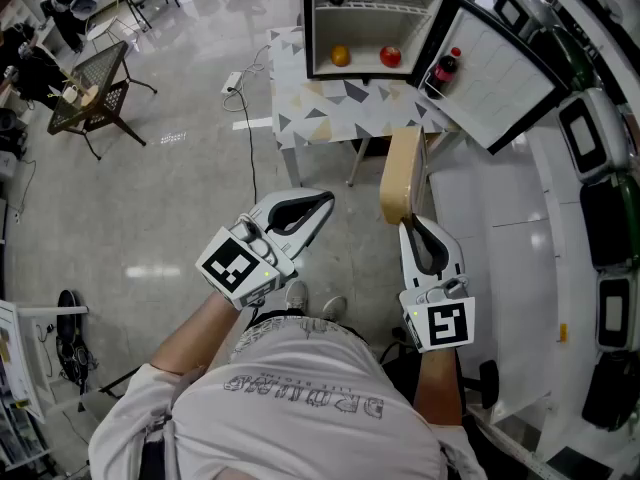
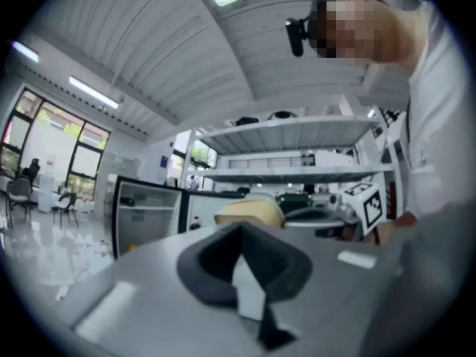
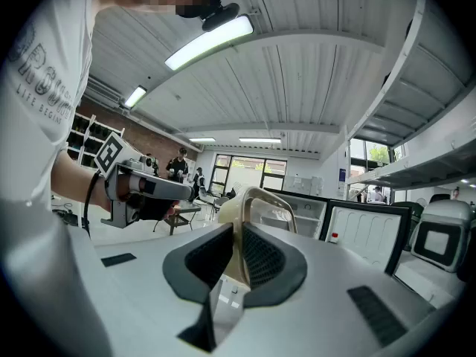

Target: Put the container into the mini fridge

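Note:
The mini fridge (image 1: 322, 26) stands open on a triangle-patterned table (image 1: 340, 113), its door (image 1: 505, 68) swung out to the right. My right gripper (image 1: 410, 224) is shut on a tan container (image 1: 403, 173) with a clear lid, held upright in the air in front of the table. In the right gripper view the container (image 3: 246, 201) sits clamped between the dark pads, with the fridge (image 3: 301, 213) beyond it. My left gripper (image 1: 324, 201) hovers to the left of the container, shut and holding nothing; the left gripper view also shows the container (image 2: 250, 212).
Inside the fridge lie an orange (image 1: 340, 56) and a red fruit (image 1: 390, 56); a red-capped bottle (image 1: 446, 68) stands in the door. A white counter (image 1: 500, 268) with dark appliances runs along the right. A mesh chair (image 1: 95, 88) and a floor cable (image 1: 245, 118) are at left.

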`<state>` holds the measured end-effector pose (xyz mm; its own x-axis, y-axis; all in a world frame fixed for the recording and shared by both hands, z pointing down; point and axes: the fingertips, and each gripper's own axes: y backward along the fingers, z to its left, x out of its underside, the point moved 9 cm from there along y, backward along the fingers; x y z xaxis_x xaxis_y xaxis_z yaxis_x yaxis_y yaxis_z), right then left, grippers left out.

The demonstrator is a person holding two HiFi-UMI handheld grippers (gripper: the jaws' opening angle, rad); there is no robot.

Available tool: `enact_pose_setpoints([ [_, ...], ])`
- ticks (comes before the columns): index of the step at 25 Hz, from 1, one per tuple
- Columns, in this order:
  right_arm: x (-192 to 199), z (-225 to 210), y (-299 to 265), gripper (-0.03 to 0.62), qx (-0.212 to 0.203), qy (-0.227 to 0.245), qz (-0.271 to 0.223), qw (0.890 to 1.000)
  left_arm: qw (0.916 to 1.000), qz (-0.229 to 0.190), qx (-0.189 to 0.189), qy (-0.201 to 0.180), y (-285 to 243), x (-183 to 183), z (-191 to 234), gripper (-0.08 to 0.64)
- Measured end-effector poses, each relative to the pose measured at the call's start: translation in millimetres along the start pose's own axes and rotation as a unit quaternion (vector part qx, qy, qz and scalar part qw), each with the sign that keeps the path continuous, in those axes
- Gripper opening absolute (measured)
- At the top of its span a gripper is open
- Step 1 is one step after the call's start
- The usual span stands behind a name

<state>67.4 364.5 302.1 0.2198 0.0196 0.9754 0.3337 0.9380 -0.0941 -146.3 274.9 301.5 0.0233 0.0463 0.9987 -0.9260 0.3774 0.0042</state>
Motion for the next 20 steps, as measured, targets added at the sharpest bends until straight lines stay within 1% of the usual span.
enact_pose_setpoints([
  [7,4,-8,1,0.037,0.001,0.016,0.005,1.0,1.0,0.001,-0.002,0.002,-9,1,-3,0.008],
  [20,15,-27,21,0.038,-0.015,0.01,-0.007,1.0,0.9998,-0.002,-0.017,-0.009,-25,5,-28,0.008],
])
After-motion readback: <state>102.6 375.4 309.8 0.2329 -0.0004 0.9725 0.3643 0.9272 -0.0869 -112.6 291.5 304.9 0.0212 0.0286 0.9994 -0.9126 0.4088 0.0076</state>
